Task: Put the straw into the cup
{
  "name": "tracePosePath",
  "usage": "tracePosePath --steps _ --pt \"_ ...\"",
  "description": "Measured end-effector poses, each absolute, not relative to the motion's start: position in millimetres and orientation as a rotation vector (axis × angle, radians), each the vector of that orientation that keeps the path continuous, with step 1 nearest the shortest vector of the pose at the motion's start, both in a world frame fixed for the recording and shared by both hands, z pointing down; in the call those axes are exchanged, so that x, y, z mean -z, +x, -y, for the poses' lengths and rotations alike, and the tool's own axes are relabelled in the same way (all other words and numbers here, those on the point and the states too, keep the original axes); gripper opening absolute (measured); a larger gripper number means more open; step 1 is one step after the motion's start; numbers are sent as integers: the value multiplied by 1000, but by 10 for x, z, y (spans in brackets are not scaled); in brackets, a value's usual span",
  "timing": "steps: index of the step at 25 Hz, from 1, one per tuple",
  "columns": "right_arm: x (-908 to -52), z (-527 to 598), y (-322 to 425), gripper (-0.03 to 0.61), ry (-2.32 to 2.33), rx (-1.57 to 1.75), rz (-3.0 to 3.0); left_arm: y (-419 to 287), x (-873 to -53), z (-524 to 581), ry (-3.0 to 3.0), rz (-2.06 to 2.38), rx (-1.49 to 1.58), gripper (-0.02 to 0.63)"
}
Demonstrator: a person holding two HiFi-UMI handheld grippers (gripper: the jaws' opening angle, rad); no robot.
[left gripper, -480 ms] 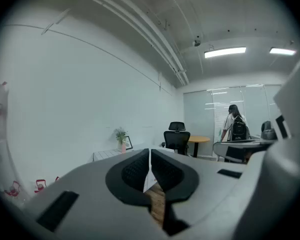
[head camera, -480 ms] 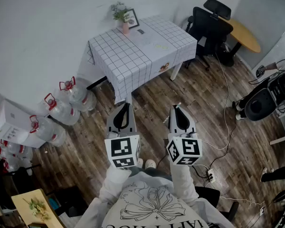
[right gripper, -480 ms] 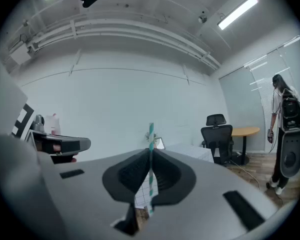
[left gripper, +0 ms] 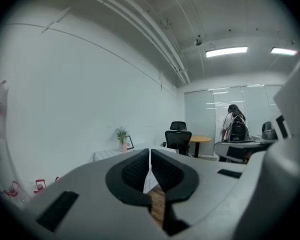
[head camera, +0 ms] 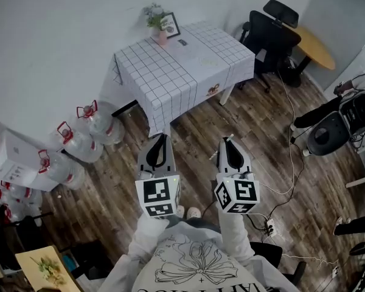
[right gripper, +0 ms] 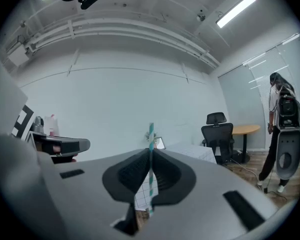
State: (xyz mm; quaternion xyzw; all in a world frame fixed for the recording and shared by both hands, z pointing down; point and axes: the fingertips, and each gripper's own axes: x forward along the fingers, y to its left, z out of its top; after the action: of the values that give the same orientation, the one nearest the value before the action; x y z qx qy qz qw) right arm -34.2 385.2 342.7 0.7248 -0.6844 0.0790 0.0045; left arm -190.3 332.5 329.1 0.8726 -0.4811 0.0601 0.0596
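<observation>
The striped straw (right gripper: 150, 134) is held upright between the clamped fingers of the right gripper (head camera: 230, 140), the left gripper (head camera: 162, 137) being closed on nothing — the carry is judged in hand, and the checked counter (head camera: 170, 72), well apart, must be approached, no cup being made out.

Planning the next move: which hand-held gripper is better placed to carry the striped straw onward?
Right: the right hand-held gripper is shut on the teal-and-white striped straw, while the left hand-held gripper is shut and empty.
</observation>
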Motion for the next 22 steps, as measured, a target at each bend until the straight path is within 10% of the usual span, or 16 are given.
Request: tracePosePath --steps 22 --pt "-3628 -2958 -400 15 2258 -323 2189 -1956 -3562 -2476 2608 1469 -249 14"
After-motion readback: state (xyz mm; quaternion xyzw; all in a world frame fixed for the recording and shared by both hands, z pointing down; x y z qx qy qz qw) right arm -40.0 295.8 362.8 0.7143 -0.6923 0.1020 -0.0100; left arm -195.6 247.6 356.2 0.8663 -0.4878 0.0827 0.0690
